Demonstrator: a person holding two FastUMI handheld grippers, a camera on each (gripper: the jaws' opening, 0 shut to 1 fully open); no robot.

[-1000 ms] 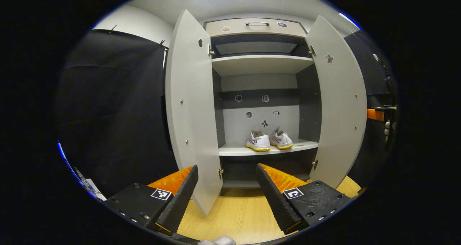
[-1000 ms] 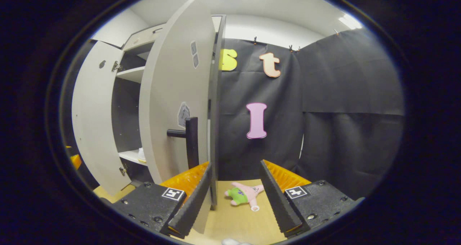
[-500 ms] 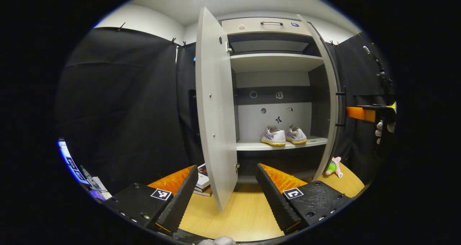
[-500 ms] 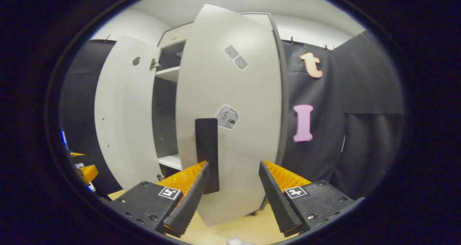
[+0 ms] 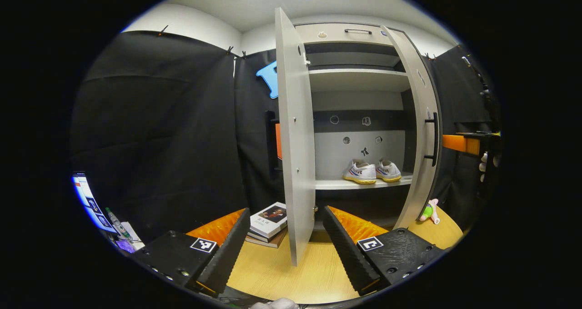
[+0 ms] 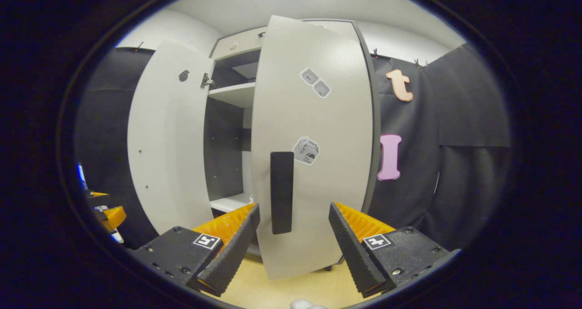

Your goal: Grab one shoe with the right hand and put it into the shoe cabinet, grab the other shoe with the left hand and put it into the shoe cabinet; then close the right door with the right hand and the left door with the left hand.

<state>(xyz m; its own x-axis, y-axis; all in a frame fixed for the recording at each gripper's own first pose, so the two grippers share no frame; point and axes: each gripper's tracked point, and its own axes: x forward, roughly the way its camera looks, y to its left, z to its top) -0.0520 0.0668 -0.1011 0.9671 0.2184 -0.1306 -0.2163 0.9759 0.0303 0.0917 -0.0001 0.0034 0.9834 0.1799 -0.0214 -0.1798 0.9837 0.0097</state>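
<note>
Both shoes [image 5: 372, 171] on shelf. Right gripper [image 6: 291, 227] wide open, empty, near right door [image 6: 313, 150] handle [image 6: 282, 191]; risk: glancing push, door stays ajar. Left gripper [image 5: 284, 229] open, empty, astride left door [image 5: 295, 150] edge.

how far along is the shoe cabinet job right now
Done: both shoes sit side by side on a cabinet shelf. In hand: the right door is partly swung in, its handle just ahead of the open right tongs. Left: shut that door fully, then the left door, wide open before the open left tongs.
</note>
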